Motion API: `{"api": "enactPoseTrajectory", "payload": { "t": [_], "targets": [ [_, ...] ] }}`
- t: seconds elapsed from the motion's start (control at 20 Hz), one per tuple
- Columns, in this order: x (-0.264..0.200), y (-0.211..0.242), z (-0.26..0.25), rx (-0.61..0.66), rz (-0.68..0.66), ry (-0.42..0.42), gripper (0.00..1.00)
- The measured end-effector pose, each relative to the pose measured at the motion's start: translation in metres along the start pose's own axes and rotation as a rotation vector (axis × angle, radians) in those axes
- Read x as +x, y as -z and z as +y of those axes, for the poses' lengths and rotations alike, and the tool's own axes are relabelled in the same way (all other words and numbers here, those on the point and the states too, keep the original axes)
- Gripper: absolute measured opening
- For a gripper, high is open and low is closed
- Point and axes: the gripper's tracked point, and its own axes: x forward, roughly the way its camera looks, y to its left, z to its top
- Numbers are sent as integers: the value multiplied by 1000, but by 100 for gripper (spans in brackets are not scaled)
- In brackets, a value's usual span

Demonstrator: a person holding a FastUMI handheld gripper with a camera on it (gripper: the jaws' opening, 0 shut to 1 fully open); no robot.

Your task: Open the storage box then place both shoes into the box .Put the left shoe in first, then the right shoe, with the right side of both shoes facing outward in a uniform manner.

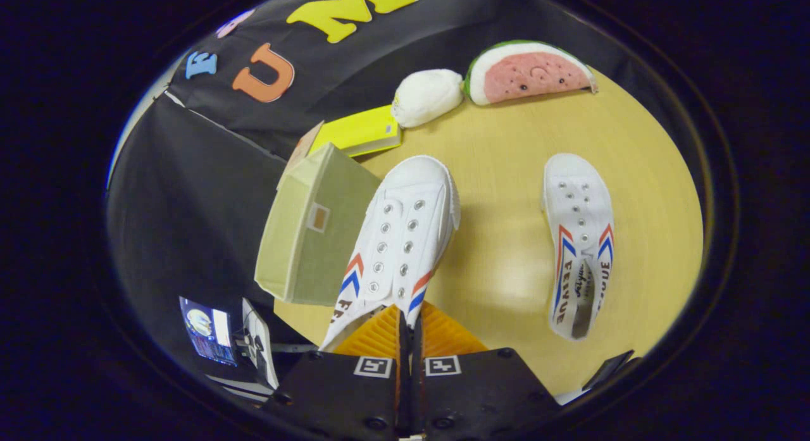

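In the gripper view, the gripper (408, 330) has its jaws pulled almost all the way together. They pinch the back part of a white shoe (395, 238). Both fingers (380, 336) press on it, one from each side. The held shoe points away from the gripper, with its toe far out ahead. It has metal lace holes and red and blue stripes on its sides. It seems to be lifted a bit above the counter (506, 251), because a soft shadow lies beside it.

The storage box (313, 232) sits just to the left of the held shoe, at the edge of the round, light wood counter. It is pale green with a small tag on its side. I cannot tell if its lid is open.

The second white shoe (579, 238) lies flat on the counter, well apart to the right. Its toe also points away, and its opening faces up.

Beyond the box lies a yellow book (361, 132). Next to the book is a white fluffy toy (427, 96). Just beside that is a watermelon slice toy (531, 73), near the far edge of the counter.
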Motion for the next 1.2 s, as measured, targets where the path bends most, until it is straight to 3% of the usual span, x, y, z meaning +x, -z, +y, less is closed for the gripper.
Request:
{"api": "enactPoseTrajectory", "payload": {
  "t": [0.3,0.55,0.75,0.95,1.2],
  "targets": [
    [-17,-32,106,-65,-91,-12,5],
    [31,-39,166,-56,-53,-29,5],
    [88,-50,177,-62,-47,37,5],
    [142,-43,186,-61,7,78,5],
    [202,-25,181,-45,74,189,5]
  ]
}}
